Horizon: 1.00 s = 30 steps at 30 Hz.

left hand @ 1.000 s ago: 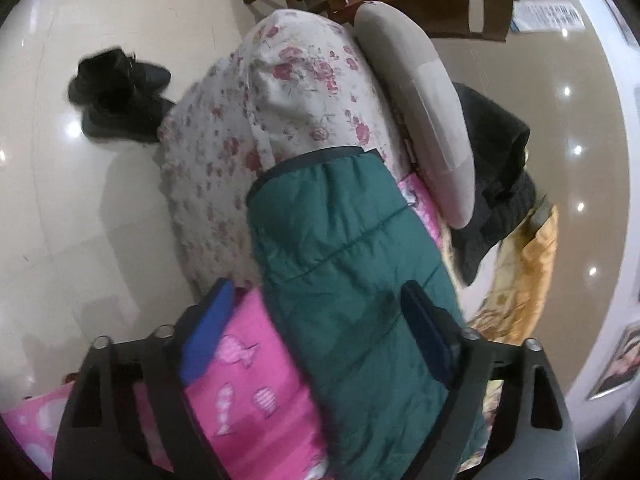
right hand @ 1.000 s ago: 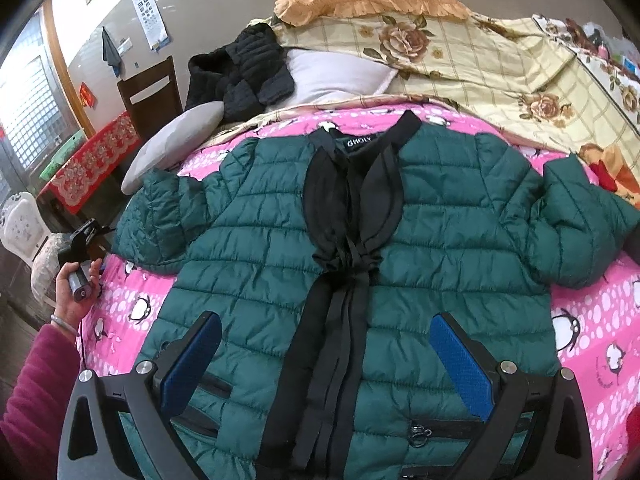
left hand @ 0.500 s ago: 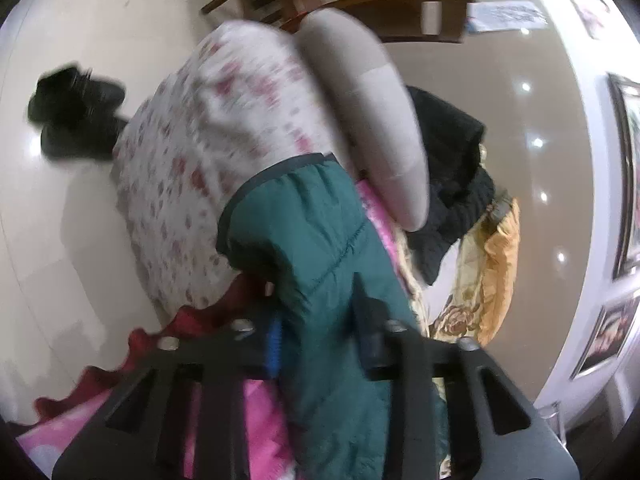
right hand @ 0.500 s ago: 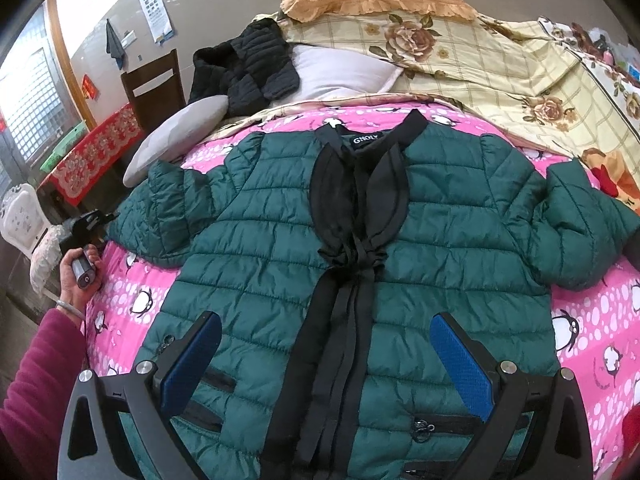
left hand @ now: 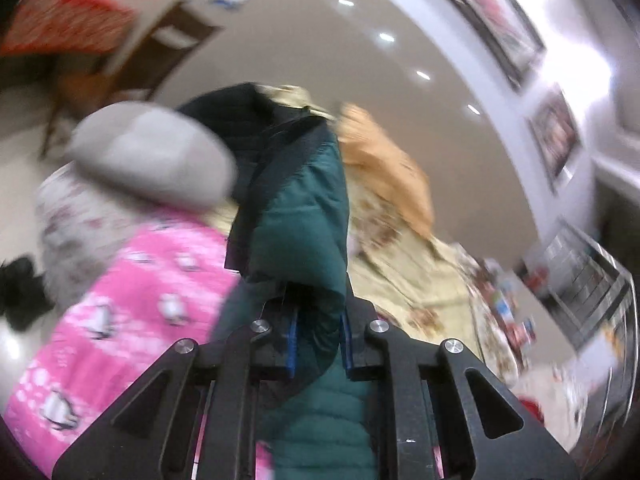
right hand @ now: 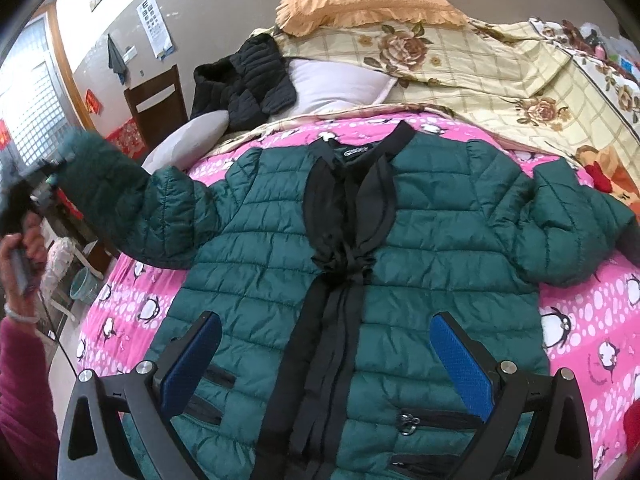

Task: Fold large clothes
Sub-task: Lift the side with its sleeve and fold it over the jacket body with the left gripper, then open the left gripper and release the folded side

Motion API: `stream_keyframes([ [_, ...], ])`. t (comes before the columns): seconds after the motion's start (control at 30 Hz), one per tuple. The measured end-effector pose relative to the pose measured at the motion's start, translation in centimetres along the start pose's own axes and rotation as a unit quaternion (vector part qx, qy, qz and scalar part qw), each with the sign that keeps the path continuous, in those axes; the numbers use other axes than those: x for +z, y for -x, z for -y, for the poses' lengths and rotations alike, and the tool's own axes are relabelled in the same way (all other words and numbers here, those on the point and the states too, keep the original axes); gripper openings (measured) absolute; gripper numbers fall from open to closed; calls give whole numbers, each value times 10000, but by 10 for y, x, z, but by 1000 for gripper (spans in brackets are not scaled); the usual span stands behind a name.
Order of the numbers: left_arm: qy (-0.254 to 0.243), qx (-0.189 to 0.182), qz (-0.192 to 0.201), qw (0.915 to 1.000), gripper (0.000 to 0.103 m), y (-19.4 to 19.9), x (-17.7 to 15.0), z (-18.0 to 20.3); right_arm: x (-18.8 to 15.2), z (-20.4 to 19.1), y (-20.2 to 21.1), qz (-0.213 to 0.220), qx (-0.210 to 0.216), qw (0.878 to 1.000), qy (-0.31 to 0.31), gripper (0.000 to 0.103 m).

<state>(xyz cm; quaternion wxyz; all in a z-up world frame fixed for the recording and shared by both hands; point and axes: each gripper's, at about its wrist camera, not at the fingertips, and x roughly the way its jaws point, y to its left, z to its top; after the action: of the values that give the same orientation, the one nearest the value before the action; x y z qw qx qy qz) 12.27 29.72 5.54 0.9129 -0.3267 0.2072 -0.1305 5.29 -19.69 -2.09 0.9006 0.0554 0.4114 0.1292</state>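
So we've got the green puffer jacket (right hand: 420,248) spread front-up on the pink penguin blanket (right hand: 580,320), collar toward the far pillows, black tie (right hand: 344,240) running down the middle. Its hem sits right under our right gripper (right hand: 324,360), which hangs over the lower front with its blue pads spread wide, one on each side of the black placket. Nothing is between them and they aren't touching the fabric as far as we can tell.

The jacket's sleeve on the left of the right wrist view (right hand: 120,208) is up off the blanket, stretched out toward the bed's edge. That's where our left gripper (left hand: 319,344) is: its jaws are pinched all the way down on the cuff end of that sleeve (left hand: 308,220), with green quilted fabric bunched between the blue pads (left hand: 293,340) and a fold poking out past the tips. The left wrist view is pretty blurry, so finer detail is a wash. The other sleeve (right hand: 560,224) lies bent on the blanket, well away from both grippers.

Past the jacket there's a grey cushion (right hand: 184,140), a black jacket (right hand: 244,80), a floral yellow quilt (right hand: 480,68) and an orange pillow (right hand: 360,4). A hand (right hand: 24,252) with a magenta sleeve (right hand: 24,400) shows at the left edge.
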Motion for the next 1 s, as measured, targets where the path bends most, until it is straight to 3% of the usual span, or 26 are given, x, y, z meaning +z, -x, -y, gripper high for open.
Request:
stream_keyframes([
  [0.13,-531,-500,-400,9965,15,-26,-25,71,-2,13,13,92,-46,9999,-106,103],
  [0.23,-804,-880,-834,9894,15,-59,-56,116,-4,26,25,181,-119,9996,-199,103],
  [0.4,-898,-1294,-1541,9754,15,-117,-114,169,-9,47,38,235,-182,9989,-359,103],
  [0.5,-1050,-1246,-1861,9689,15,-153,-157,192,-12,58,45,256,-253,9985,-422,103],
  [0.67,-1134,-902,-2480,9579,15,-210,-224,198,-17,75,54,256,-353,9979,-486,103],
  [0.77,-1152,-720,-2685,9536,15,-225,-248,194,-19,82,57,275,-387,9975,-517,103],
  [0.87,-918,-788,-2930,9484,16,-240,-264,182,-20,88,56,258,-384,9972,-590,103],
  [0.97,-664,-983,-3093,9435,41,-243,-268,172,-20,92,53,235,-320,9966,-715,103],
  [1.0,-602,-1042,-3087,9435,56,-241,-268,170,-20,93,52,230,-272,9964,-765,103],
])
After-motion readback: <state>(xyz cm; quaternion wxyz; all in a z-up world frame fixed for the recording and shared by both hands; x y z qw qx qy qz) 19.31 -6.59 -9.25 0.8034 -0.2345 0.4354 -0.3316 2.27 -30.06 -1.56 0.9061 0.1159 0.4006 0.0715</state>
